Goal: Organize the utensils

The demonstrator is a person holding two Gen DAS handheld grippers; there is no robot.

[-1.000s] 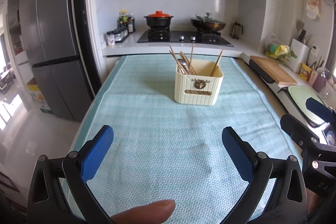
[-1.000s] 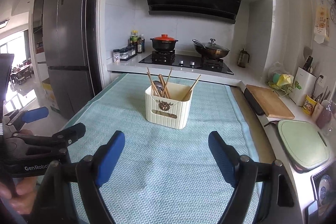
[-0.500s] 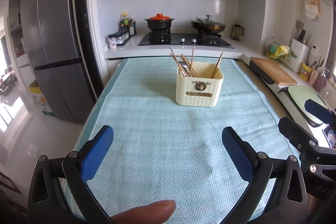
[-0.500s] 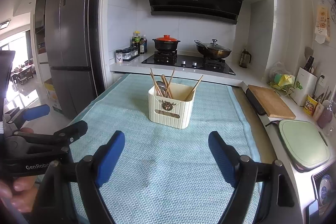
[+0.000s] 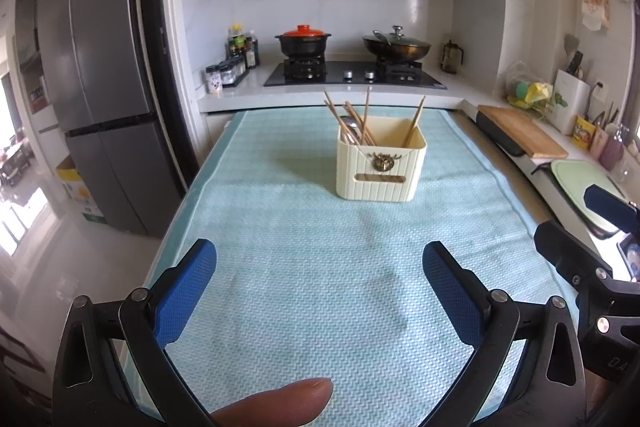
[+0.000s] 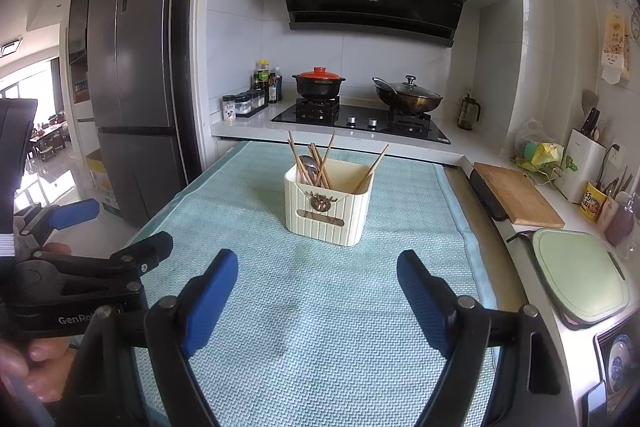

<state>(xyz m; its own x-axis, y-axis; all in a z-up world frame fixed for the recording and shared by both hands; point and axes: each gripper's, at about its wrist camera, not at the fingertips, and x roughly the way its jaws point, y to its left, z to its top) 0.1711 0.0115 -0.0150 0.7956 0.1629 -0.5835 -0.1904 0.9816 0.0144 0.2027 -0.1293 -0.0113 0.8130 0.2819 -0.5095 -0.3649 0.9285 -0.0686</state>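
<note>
A cream utensil holder (image 5: 380, 167) stands upright on the light blue mat (image 5: 312, 267), toward the far end; it also shows in the right wrist view (image 6: 328, 207). Several wooden chopsticks (image 5: 360, 123) and a metal spoon (image 5: 351, 127) stand in it. My left gripper (image 5: 319, 267) is open and empty, well short of the holder. My right gripper (image 6: 318, 281) is open and empty, also short of the holder. The left gripper shows at the left in the right wrist view (image 6: 96, 227).
A wooden cutting board (image 6: 516, 193) and a green board (image 6: 580, 267) lie on the counter to the right. A stove with a red-lidded pot (image 6: 318, 85) and a wok (image 6: 408, 99) stands behind the table. A fridge (image 6: 132, 87) is at the left.
Both grippers have tilted up slightly and drawn back a little, so the holder sits lower in both views. Both stay open and empty.
</note>
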